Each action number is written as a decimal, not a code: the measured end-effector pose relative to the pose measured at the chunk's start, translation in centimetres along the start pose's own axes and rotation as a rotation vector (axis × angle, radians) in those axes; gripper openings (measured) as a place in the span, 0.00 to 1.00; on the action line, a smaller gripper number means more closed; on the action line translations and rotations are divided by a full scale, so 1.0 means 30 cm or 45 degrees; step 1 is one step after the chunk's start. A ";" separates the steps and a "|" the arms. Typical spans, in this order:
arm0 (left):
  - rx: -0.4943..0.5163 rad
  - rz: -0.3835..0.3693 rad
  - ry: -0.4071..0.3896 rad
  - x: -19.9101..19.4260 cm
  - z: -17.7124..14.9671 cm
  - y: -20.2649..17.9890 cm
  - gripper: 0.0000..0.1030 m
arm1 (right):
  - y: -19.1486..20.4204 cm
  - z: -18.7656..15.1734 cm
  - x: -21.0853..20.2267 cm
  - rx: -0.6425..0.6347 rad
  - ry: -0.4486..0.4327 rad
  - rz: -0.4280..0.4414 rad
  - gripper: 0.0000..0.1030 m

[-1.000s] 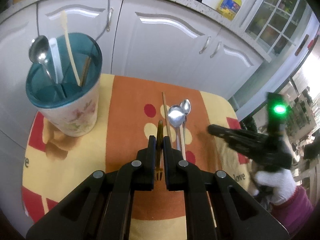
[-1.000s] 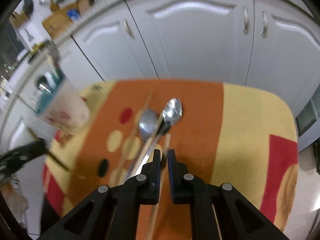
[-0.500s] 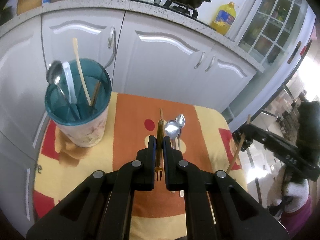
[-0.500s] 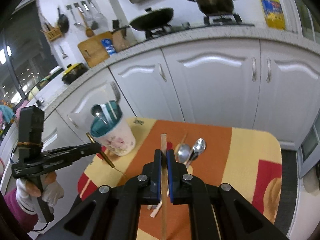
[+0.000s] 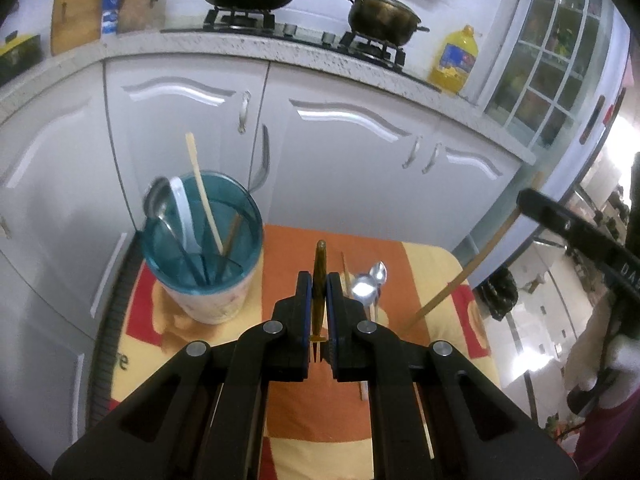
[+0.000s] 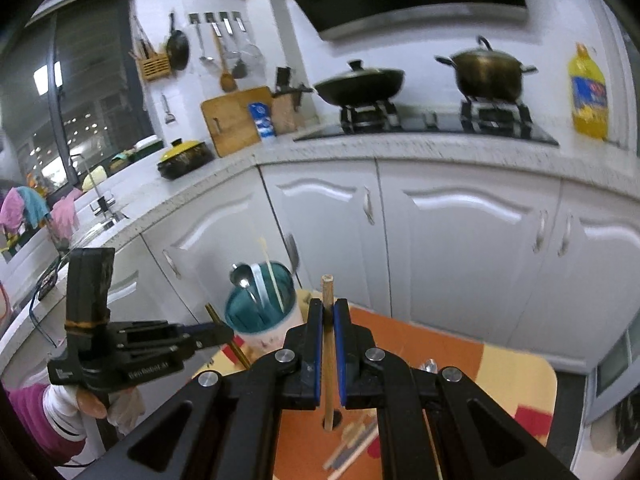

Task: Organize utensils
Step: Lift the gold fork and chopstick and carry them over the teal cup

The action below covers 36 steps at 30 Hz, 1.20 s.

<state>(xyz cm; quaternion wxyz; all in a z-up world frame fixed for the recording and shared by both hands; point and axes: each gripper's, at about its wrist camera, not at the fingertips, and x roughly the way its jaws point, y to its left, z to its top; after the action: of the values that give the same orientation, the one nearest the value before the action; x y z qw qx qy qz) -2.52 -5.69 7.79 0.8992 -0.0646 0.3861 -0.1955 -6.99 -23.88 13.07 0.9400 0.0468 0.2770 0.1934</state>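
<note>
My left gripper (image 5: 319, 282) is shut on a small amber-handled fork (image 5: 320, 260), held above the orange and yellow tablecloth (image 5: 288, 248). Just left of it stands a teal-rimmed holder cup (image 5: 204, 248) with a metal spoon, a white spoon and chopsticks upright in it. Two metal spoons (image 5: 370, 286) and a chopstick (image 5: 345, 270) lie on the cloth ahead. My right gripper (image 6: 328, 312) is shut on a wooden chopstick (image 6: 327, 292), raised well above the table. The right wrist view shows the left gripper (image 6: 222, 334) with the fork (image 6: 237, 350) beside the holder cup (image 6: 260, 316).
White cabinet doors (image 5: 360, 160) stand close behind the small table. Above them a speckled counter (image 6: 400, 148) carries a wok, a pot and a yellow oil bottle (image 5: 456, 60). A gloved hand (image 6: 92, 400) holds the left tool. Loose utensils (image 6: 352, 448) lie on the cloth below.
Both grippers have risen from the table with their utensils. The right one climbed more, lifting the chopstick off the cloth beside the spoons, and its view tilted up toward the counter.
</note>
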 end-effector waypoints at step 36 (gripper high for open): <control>-0.142 0.265 -0.017 0.159 0.237 0.379 0.05 | 0.191 0.284 0.518 -0.060 0.008 0.109 0.05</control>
<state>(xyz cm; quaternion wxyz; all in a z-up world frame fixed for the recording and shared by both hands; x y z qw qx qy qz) 8.99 2.56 6.50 0.9122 -0.0752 0.3949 -0.0788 7.65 -12.39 13.55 0.9309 0.0356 0.2729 0.2400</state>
